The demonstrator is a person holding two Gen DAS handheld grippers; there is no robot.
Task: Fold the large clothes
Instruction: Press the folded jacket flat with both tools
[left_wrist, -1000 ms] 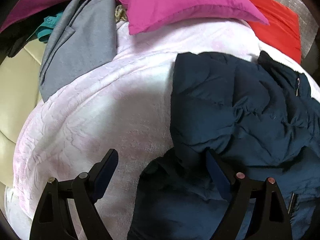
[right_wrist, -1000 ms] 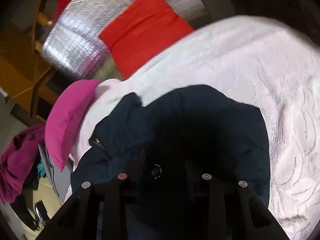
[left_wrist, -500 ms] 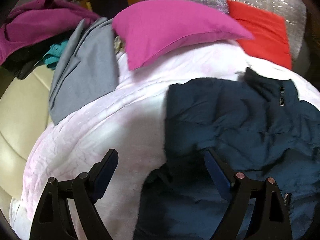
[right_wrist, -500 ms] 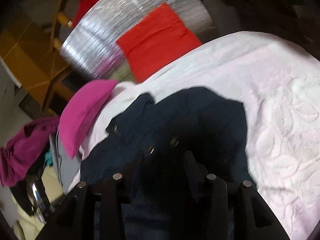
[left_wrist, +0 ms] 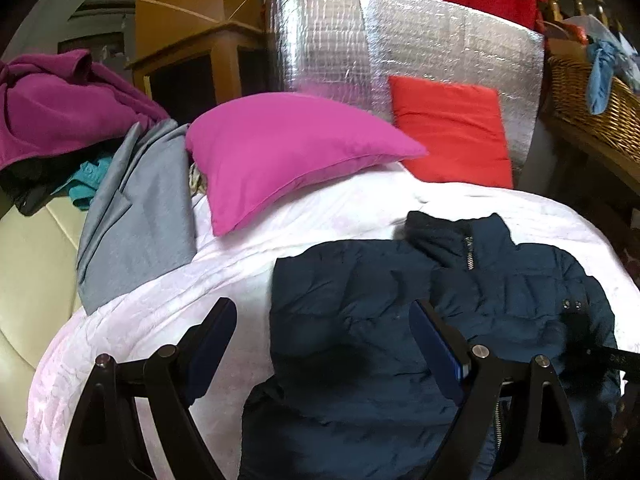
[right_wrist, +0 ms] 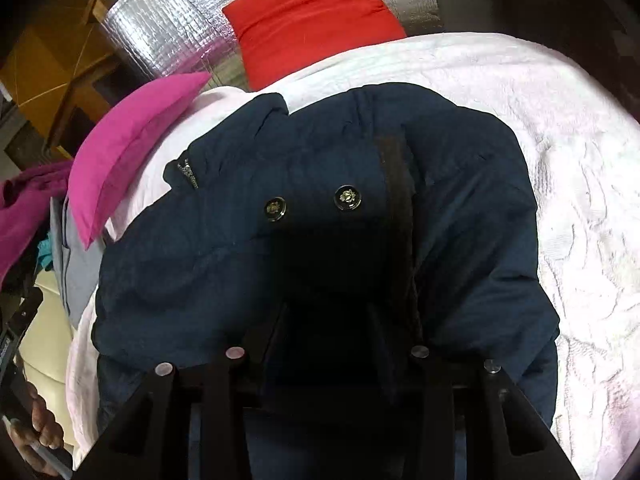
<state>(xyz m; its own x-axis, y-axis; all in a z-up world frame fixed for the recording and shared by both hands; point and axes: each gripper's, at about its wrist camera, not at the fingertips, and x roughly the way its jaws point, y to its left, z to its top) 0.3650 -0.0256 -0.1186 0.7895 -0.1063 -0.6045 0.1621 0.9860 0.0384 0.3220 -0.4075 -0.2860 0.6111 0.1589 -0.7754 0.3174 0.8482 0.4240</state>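
my left gripper (left_wrist: pixel 322 338) hangs spread wide, nothing clamped, over the jacket (left_wrist: pixel 360 300) at lower centre. right gripper (right_wrist: pixel 328 320) sits in dark jacket folds; i cannot tell its grip.

At twelve o'clock a quilted silver foil panel (left_wrist: pixel 404 48) stands upright, a flat red cushion (left_wrist: pixel 448 136) leaning on it. Wooden cabinet (left_wrist: pixel 200 60) at eleven, dim and brown. A woven wicker basket (left_wrist: pixel 592 100) sits at two on a wooden ledge. Cream padded sofa surface (left_wrist: pixel 28 280) at nine. The pale pink-white textured bedspread (left_wrist: pixel 160 312) fills the centre, softly lit.
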